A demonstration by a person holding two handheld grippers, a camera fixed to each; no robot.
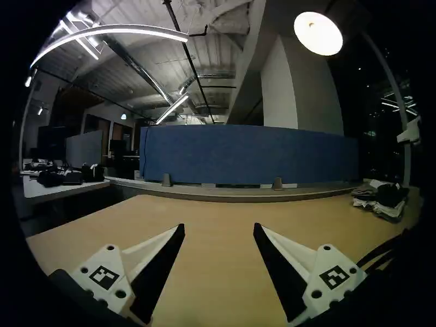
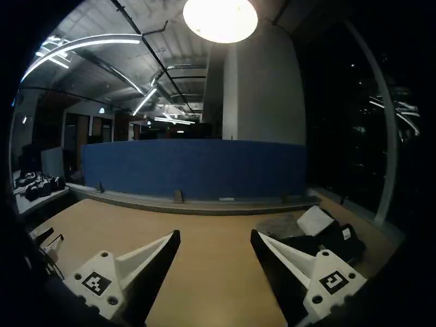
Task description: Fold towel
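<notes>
A pile of folded towels (image 1: 384, 200) in grey, white and dark cloth lies at the far right of the wooden table (image 1: 218, 218). My left gripper (image 1: 218, 231) hovers open over the bare tabletop, well left of that pile, with nothing between its fingers. In the right gripper view the same pile of towels (image 2: 321, 231) sits just beyond and right of my right gripper (image 2: 215, 237), partly hidden by the right finger (image 2: 289, 261). That gripper is open and holds nothing. The other gripper's tips (image 2: 46, 240) show at the left edge.
A blue divider panel (image 1: 245, 155) runs along the table's far edge. A second desk (image 1: 54, 185) with dark gear stands to the left. Large windows (image 2: 381, 136) are on the right.
</notes>
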